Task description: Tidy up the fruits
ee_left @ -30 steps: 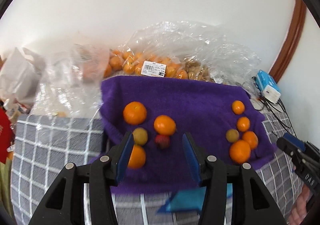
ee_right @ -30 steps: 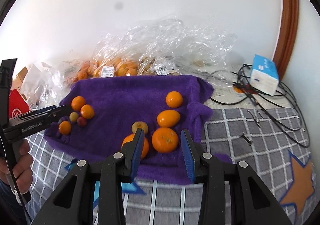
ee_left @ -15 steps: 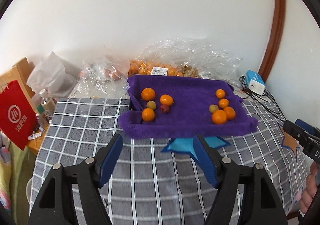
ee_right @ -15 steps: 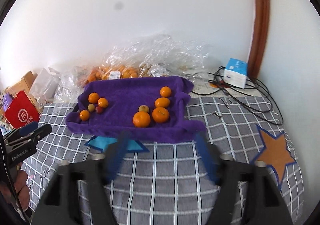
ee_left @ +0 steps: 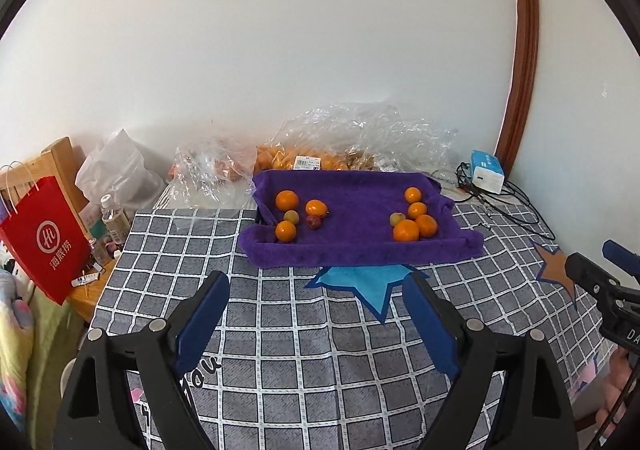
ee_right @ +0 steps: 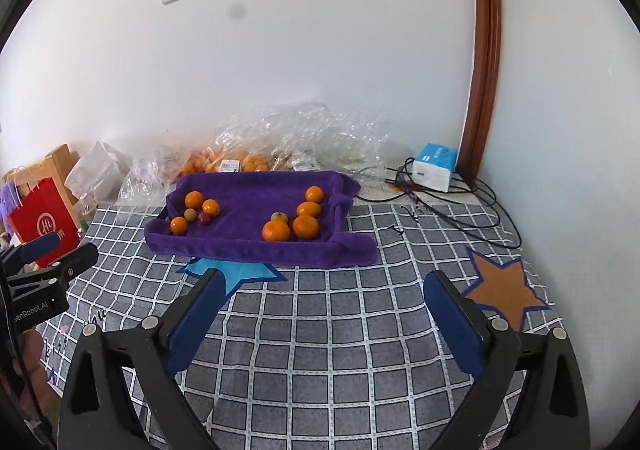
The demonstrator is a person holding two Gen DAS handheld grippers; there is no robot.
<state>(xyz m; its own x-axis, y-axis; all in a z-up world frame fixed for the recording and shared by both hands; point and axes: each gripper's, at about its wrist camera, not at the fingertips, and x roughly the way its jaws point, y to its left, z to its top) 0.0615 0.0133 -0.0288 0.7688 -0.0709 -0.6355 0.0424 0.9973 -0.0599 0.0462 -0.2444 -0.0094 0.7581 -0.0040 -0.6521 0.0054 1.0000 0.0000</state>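
Nearest the lens, the left gripper (ee_left: 316,314) hangs over the checked cloth (ee_left: 280,330) that covers the worktop, its jaws opening with nothing between them. The right gripper (ee_right: 320,310) is the same: jaws opening, only bare cloth between the blue pads (ee_right: 452,326). Neither carries fruit, and both stand well apart from it, which reads as hands that have let go and are clear of the work.

Just past the fingertips a blue star (ee_left: 360,286) printed on the cloth pokes out from under the near edge of the purple towel (ee_left: 360,246). The towel is draped over what seems to be a shallow tray, its edges raised, so round fruit stays put and does not roll off onto the cloth.

On it the fruit lies in two groups, well apart. The left group (ee_left: 296,213) has three oranges around a small yellowish fruit and a small dark red one. The right group (ee_left: 414,215) has four oranges and one small yellowish fruit, packed close. Judging by that split and the free grippers, the sorting looks done or nearly so.

Behind the towel, against the wall, clear plastic bags (ee_left: 352,141) hold more oranges, probably the supply. A red paper bag (ee_left: 44,238) stands at the far left, a blue and white box (ee_left: 486,171) with cables at the right.
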